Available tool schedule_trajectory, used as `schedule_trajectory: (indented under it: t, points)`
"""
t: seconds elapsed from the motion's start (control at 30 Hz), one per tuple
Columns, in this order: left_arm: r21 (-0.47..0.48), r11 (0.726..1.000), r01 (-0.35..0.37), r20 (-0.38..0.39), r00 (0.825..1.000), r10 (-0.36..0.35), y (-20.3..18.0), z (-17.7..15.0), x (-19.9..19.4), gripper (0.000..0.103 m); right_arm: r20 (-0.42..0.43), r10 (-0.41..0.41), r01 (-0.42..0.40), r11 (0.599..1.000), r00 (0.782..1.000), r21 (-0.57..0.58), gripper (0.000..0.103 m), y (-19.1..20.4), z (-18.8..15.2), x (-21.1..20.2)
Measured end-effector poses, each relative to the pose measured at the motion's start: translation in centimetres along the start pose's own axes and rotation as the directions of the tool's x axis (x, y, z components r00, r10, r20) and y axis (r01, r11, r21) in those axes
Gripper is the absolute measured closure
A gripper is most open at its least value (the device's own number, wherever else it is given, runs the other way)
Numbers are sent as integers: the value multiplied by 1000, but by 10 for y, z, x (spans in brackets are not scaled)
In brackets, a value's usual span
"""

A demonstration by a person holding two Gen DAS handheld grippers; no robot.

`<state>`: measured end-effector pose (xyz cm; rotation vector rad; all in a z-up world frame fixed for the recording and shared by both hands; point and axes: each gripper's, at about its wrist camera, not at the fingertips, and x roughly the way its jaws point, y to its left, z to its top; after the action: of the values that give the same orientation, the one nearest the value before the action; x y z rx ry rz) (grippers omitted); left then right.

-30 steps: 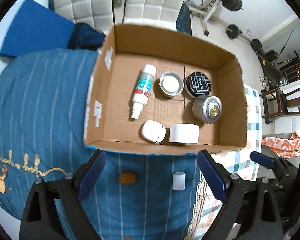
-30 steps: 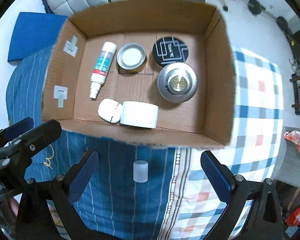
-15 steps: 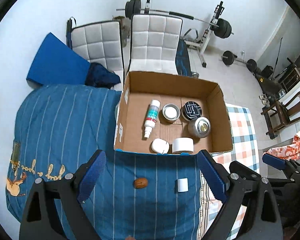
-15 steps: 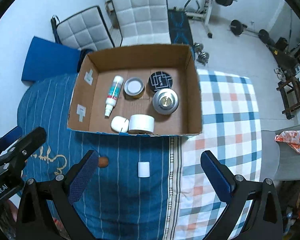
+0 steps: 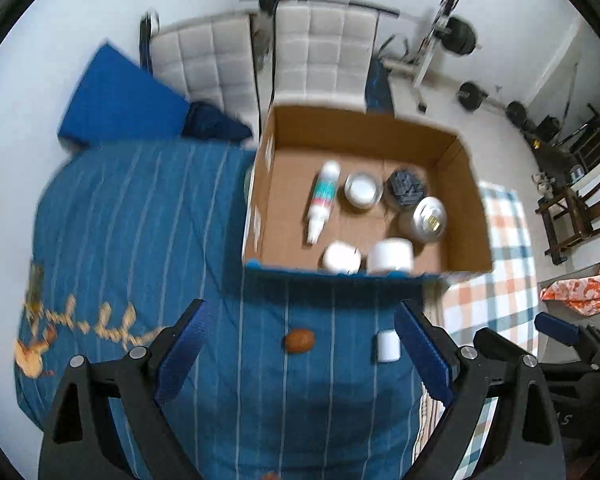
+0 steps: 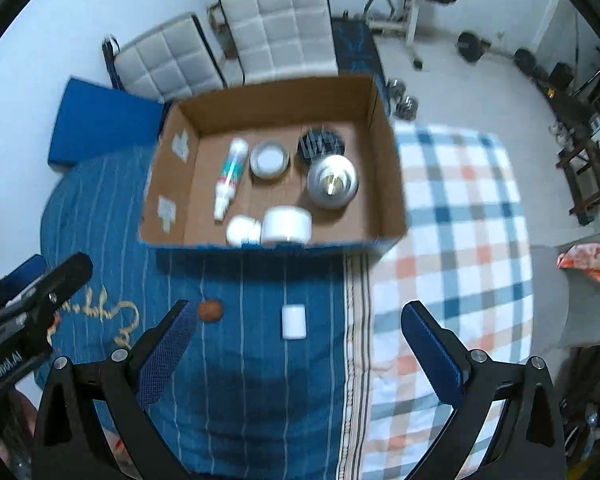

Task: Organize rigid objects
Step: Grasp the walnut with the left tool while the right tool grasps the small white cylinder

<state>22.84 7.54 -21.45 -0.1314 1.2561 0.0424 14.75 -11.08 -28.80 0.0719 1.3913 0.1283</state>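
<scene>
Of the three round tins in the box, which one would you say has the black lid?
The far-right tin, against the back wall; the tin beside the bottle has a white top, the nearer one is silver.

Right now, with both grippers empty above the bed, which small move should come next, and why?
Probably lower the right gripper toward the small white cylinder. It lies on the blue blanket outside the cardboard box, almost between the open jaws, while six items are already in the box. The brown round object lies nearer the left gripper, which is also open.
</scene>
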Motion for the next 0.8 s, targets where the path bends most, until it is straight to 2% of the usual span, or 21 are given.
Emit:
schedule_trajectory:
  t: [0.1,0.2,0.3,0.37,0.43,0.5,0.63,0.73,0.8]
  points:
    - [-14,1000,-18,-88,996,17,7,-11,39,10,-75,16,-15,1000,997,5,0,1,-6,40]
    - [-21,999,-39,-197,980,34,15,-24,88,10,-152,20,-17,1000,988,22,0,1,-12,88]
    - [-42,999,-32,-284,959,19,19,-35,126,11,-220,34,-24,999,975,48,11,-1,-16,133]
    - [-66,997,-30,-326,945,7,22,-40,149,11,-264,48,-30,997,963,72,20,-3,-19,158]
    - [-86,996,-17,-364,931,-15,24,-42,169,13,-292,62,-37,995,954,92,20,-5,-23,177]
    - [-98,995,-13,-404,914,-28,24,-44,186,22,-311,57,-27,995,949,101,21,-6,-27,192]
    - [-106,994,-17,-452,891,-33,23,-48,211,26,-335,60,-22,993,940,118,22,-6,-31,211]
    - [-98,995,-16,-471,881,-32,19,-50,222,42,-346,56,-16,993,937,120,31,-4,-32,221]
    - [-91,996,-17,-467,884,-27,17,-50,226,61,-353,52,-11,993,934,118,37,-2,-34,226]
